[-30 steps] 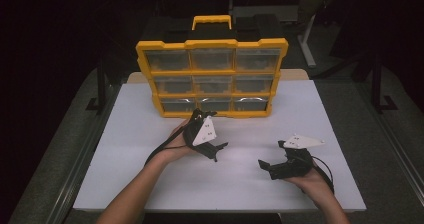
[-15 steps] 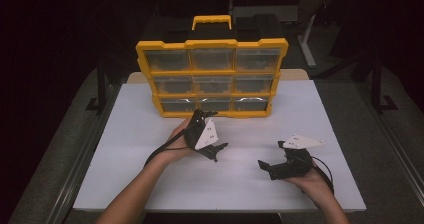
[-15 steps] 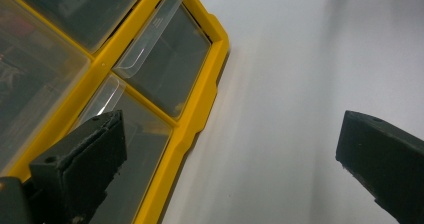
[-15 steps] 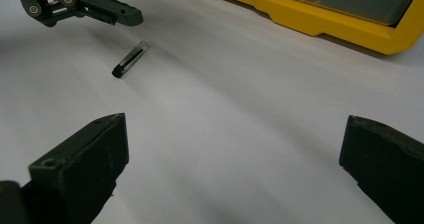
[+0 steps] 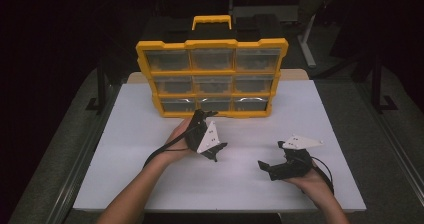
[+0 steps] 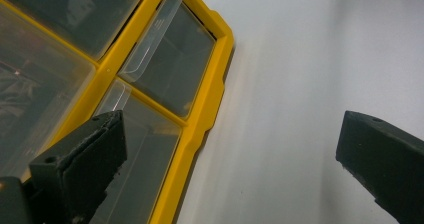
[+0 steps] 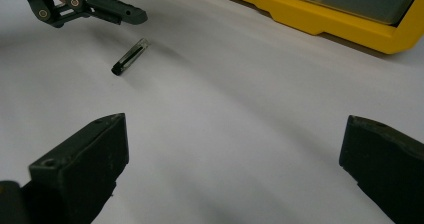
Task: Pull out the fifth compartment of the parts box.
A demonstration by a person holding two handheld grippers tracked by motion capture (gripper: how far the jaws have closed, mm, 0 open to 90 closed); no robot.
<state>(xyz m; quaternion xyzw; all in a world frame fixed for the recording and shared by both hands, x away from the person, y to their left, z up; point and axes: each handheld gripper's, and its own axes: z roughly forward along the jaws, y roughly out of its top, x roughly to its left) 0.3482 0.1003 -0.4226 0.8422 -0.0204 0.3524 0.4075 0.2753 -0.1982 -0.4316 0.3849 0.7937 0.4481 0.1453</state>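
A yellow drawer organizer with clear drawers stands upright at the back of the white table. My left gripper is open wide just in front of its bottom row. In the left gripper view, one jaw overlaps a lower drawer at the organizer's corner and nothing is held. My right gripper rests low at the front right, open and empty. A small dark cylinder with a clear end lies on the table ahead of it, close under a jaw of the left gripper.
The organizer's yellow base edge runs along the top of the right gripper view. A black case with a yellow handle sits behind the organizer. Dark floor and metal frames surround the table.
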